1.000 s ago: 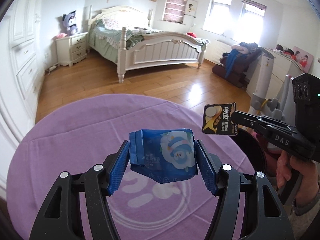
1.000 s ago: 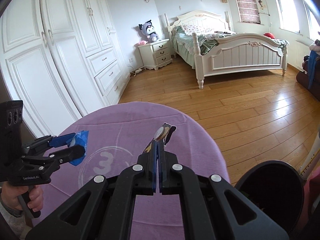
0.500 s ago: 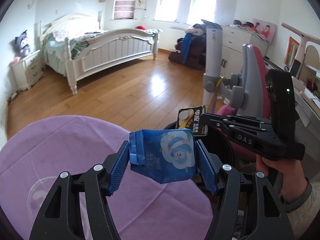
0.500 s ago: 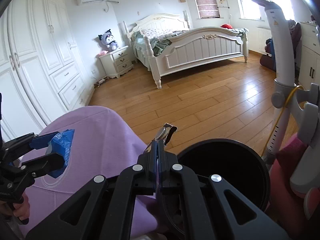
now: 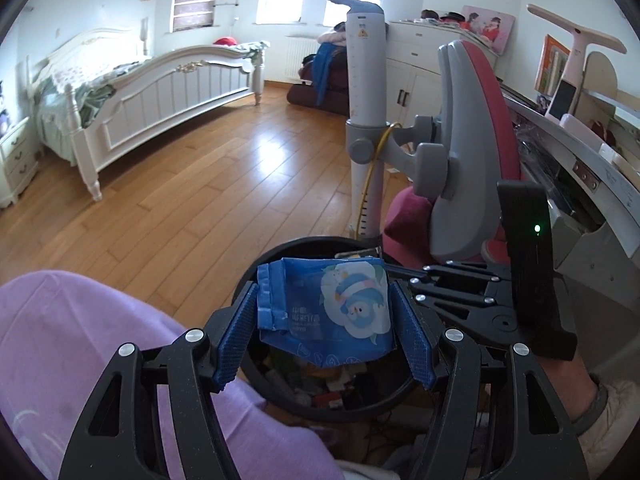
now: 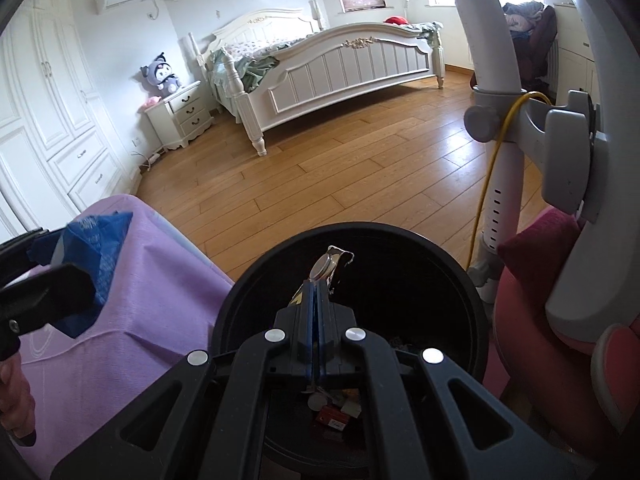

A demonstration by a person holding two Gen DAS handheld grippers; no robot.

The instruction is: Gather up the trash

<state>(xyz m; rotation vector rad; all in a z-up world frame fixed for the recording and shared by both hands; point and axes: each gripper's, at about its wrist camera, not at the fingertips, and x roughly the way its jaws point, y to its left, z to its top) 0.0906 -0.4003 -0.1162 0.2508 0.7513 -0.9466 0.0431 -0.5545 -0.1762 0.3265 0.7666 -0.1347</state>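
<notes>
My left gripper (image 5: 323,293) hangs over the black round bin (image 5: 304,242) with a blue cartoon-printed wrapper (image 5: 324,316) between its blue pads; its jaws are opening, and the pads still touch the wrapper. In the right wrist view my right gripper (image 6: 317,285) pinches a dark, silver-lined snack wrapper (image 6: 330,266) above the bin (image 6: 360,229); these jaws are opening too, with the wrapper still clamped between them. Several scraps of trash (image 6: 336,412) lie at the bottom of the bin. The blue wrapper (image 6: 96,248) also shows at the left of that view.
A table under a purple cloth (image 5: 100,340) stands left of the bin. A pink and grey chair (image 5: 468,128) and a white pole (image 5: 366,80) with a yellow cable stand behind it on the right. A desk (image 5: 580,168) runs along the right edge. Wooden floor reaches to a white bed (image 6: 340,64).
Both grippers have swung right, off the purple table, and down over the bin, each carrying its wrapper. The bin's inside and its trash have come into view.
</notes>
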